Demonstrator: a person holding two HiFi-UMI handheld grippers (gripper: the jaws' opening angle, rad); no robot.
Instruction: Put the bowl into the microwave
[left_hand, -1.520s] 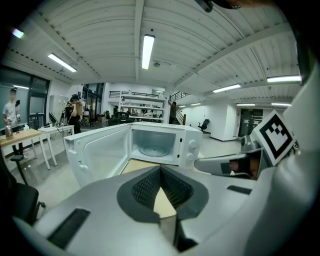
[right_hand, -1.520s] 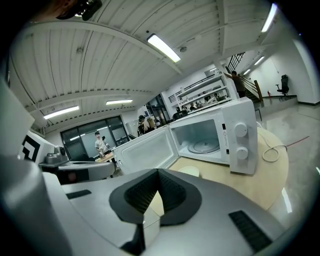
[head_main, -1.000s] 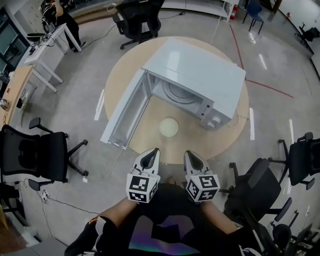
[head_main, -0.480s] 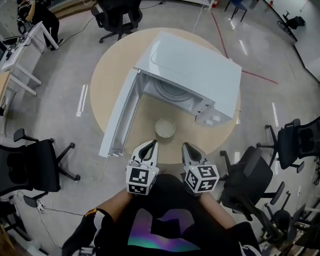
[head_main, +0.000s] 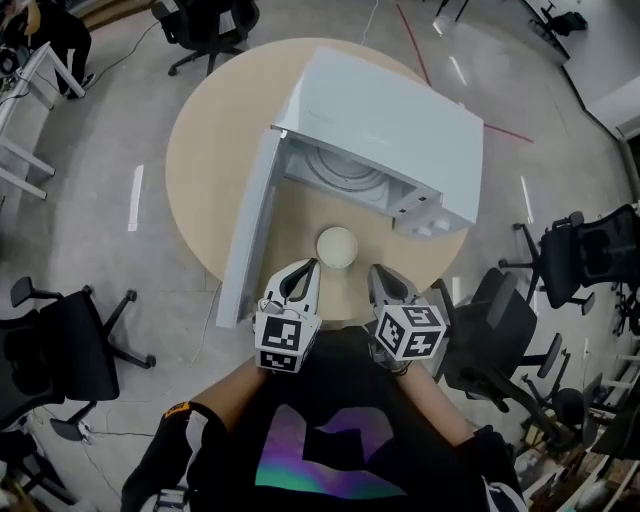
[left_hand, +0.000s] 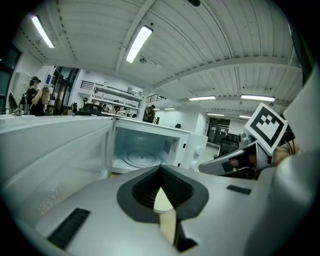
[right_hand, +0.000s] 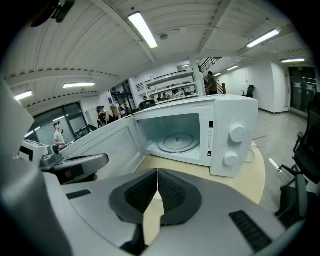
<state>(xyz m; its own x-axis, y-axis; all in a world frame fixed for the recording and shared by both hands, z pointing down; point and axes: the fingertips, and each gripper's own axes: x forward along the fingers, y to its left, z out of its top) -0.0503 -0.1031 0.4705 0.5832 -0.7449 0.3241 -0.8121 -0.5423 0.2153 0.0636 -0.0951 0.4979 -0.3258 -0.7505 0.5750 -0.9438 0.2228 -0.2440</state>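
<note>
One bowl (head_main: 337, 246) on table (head_main: 200, 150) before open microwave (head_main: 400, 130); turntable (head_main: 345, 170) inside

**Both grippers closed and empty, held side by side ahead of your torso**

Your left gripper (head_main: 302, 270) sits low in the head view, just ahead of your torso, jaws pointing forward; its left marker cube (head_main: 281, 346) faces up at the head camera; in the left gripper view the jaws meet at the tips, with nothing between them. Your right gripper (head_main: 385, 273) lies just beside the left one, not touching it, and points the same way; its right marker cube (head_main: 411, 340) is turned slightly outward; in the right gripper view the jaws are pressed together and empty. Your left forearm (head_main: 232, 392) and right forearm (head_main: 440, 428) run back from the cubes on either side of your torso, elbows bent.
</note>
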